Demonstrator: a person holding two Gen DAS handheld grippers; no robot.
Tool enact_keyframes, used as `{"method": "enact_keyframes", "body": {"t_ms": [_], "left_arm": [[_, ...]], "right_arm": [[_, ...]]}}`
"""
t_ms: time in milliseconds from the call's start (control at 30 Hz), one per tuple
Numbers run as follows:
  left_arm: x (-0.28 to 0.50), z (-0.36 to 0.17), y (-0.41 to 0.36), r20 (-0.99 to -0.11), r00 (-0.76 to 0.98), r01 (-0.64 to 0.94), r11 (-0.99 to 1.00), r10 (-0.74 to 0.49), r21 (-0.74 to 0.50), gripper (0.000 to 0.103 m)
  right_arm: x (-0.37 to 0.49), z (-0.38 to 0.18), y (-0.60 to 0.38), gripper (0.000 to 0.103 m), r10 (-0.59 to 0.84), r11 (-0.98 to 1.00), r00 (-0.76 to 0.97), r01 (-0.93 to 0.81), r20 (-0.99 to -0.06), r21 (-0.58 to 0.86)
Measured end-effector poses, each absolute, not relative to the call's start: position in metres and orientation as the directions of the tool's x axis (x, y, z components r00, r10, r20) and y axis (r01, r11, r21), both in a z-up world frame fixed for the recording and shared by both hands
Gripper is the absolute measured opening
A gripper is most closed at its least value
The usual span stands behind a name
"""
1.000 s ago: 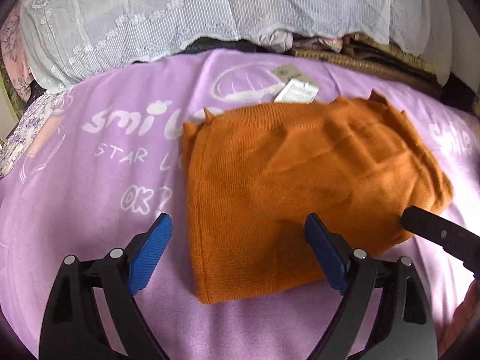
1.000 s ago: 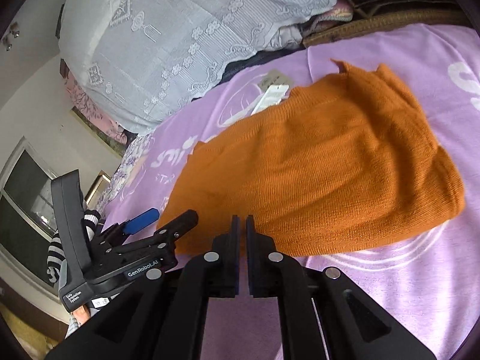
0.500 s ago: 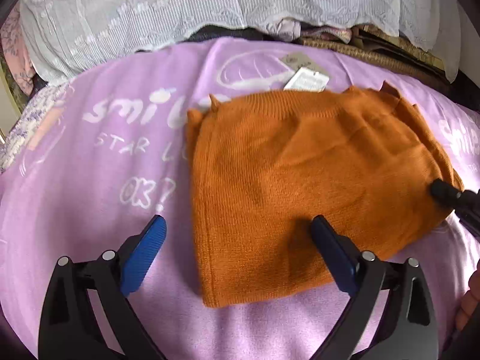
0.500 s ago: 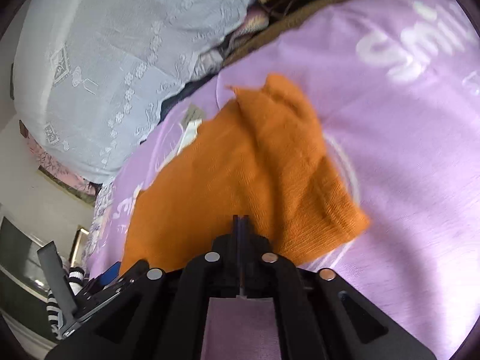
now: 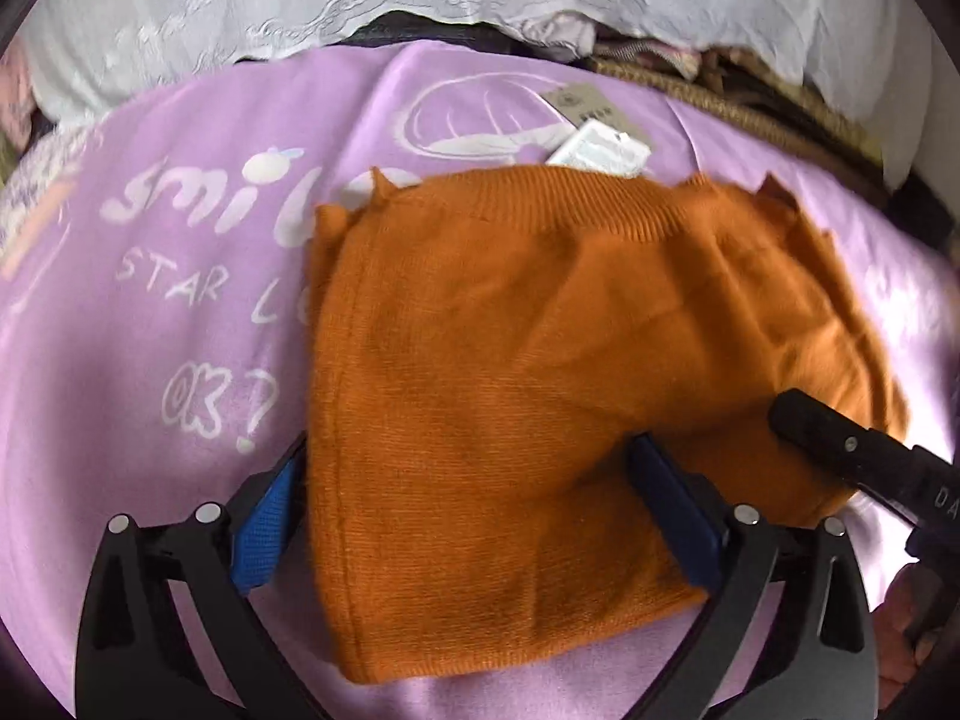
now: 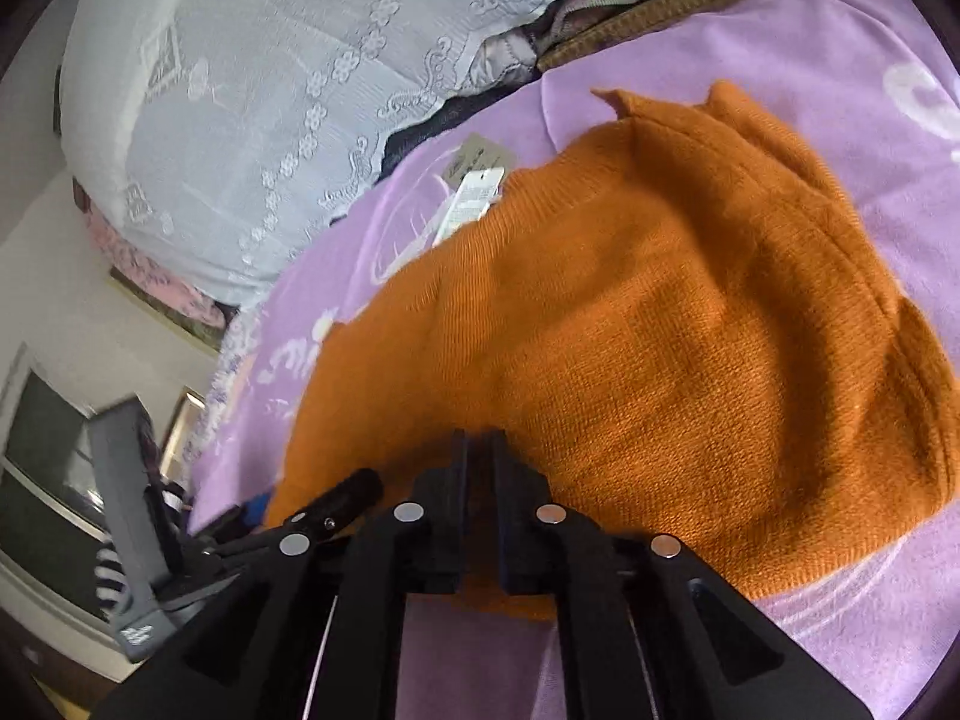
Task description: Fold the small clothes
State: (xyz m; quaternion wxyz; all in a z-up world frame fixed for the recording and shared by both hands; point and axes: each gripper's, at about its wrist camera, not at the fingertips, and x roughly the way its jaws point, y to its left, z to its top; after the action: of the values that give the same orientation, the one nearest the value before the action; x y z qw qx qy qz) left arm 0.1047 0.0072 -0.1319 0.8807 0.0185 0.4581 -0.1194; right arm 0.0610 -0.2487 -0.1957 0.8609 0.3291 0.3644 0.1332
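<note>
Purple blanket (image 5: 180,360) with white lettering covers the bed; white lace cloth (image 5: 300,0) is heaped along its far edge, with woven brown items beside it at far right.

Orange knit garment (image 5: 540,360) lies flat on the blanket, folded into a rough rectangle, ribbed edge on the far side. Two paper tags (image 5: 600,147) stick out from under that far edge, resting on the blanket.

Left gripper (image 5: 474,510): jaws opening, spread very wide, pointing steeply down. Near left part of the garment lies between the blue pads (image 5: 264,534); the pads do not press on it. Left pad sits just outside the garment's left edge, right pad over the knit.

Right gripper (image 6: 477,450): jaws nearly closed, only a thin slit between them. Tips sit low over the garment's near edge; orange knit shows behind and below them. Cannot tell whether any fabric is pinched in the slit.

Left wrist view also shows the right gripper's black fingers over the garment's near right corner.
</note>
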Motion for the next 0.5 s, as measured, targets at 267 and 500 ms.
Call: {"method": "enact_keyframes", "body": {"t_ms": [267, 500], "left_arm": [[0.128, -0.111, 0.005, -0.771, 0.619, 0.161, 0.985, -0.148, -0.061, 0.098], [0.145, -0.128, 0.018, -0.808, 0.564, 0.122, 0.985, -0.17, -0.122, 0.098]], "right_arm": [[0.085, -0.178, -0.275, 0.011, 0.388, 0.746, 0.764, 0.068, -0.516, 0.662], [0.085, -0.196, -0.303, 0.006, 0.406, 0.67, 0.767, 0.121, -0.498, 0.732]]}}
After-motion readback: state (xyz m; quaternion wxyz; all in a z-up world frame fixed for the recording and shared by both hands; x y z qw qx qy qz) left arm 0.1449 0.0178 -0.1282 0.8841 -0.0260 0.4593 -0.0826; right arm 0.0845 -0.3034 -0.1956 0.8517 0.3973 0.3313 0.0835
